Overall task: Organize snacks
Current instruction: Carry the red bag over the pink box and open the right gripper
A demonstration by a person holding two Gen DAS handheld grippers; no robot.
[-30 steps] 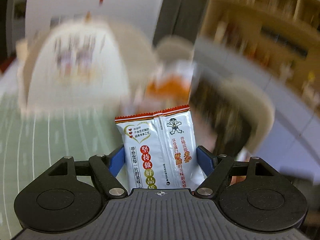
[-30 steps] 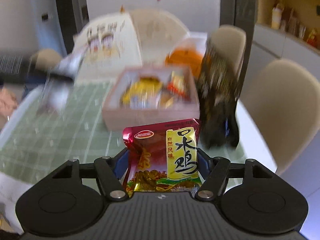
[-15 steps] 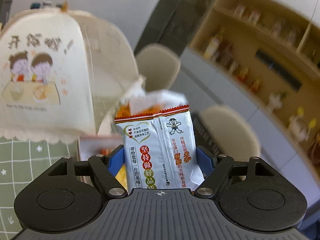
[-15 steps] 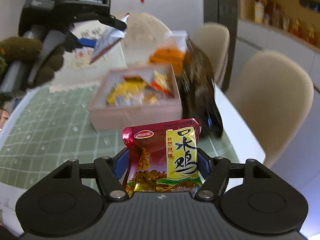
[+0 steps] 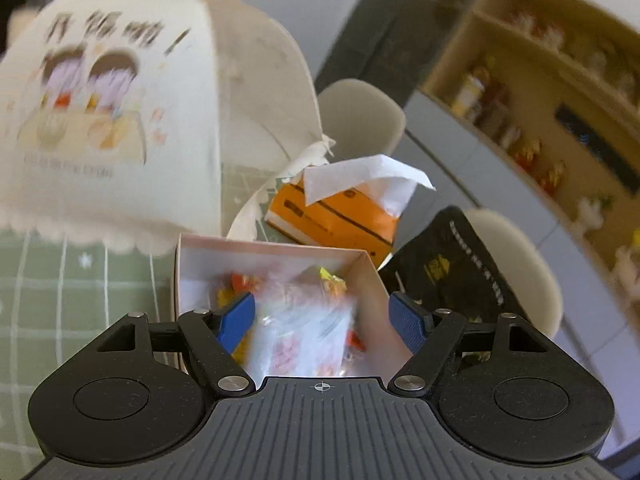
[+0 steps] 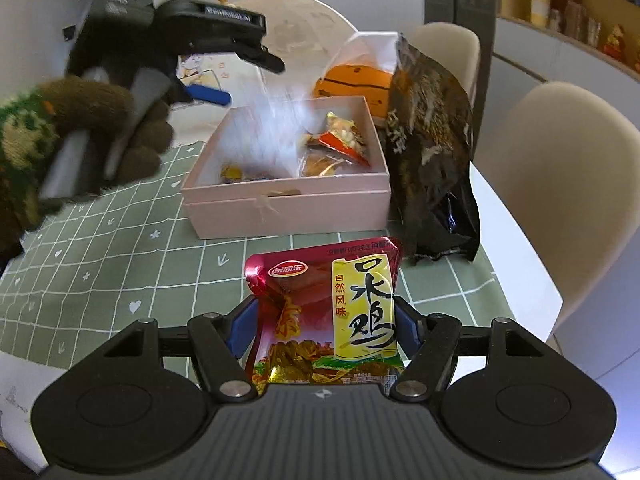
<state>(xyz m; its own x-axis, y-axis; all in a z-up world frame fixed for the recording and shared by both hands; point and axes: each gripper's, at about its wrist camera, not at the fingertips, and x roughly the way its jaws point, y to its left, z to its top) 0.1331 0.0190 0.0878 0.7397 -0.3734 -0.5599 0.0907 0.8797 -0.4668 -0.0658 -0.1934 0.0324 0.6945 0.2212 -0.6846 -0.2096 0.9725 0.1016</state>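
So at 9 o'clock in the right wrist view, a gloved hand (image 6: 100,136) holds the left gripper (image 5: 322,320) over the pink box (image 6: 288,204), fingers spread wide with nothing pinched. A white snack packet (image 5: 304,332) is a blurry smear between them, clear of both pads, above the wrapped snacks (image 6: 336,144) in the box. Box sits dead centre on the green grid tablecloth (image 6: 120,256). At 6 o'clock the right gripper (image 6: 326,328) is clamped on a red-and-yellow snack packet (image 6: 332,316). A dark bag (image 6: 432,152) stands at 3 o'clock, touching the box.
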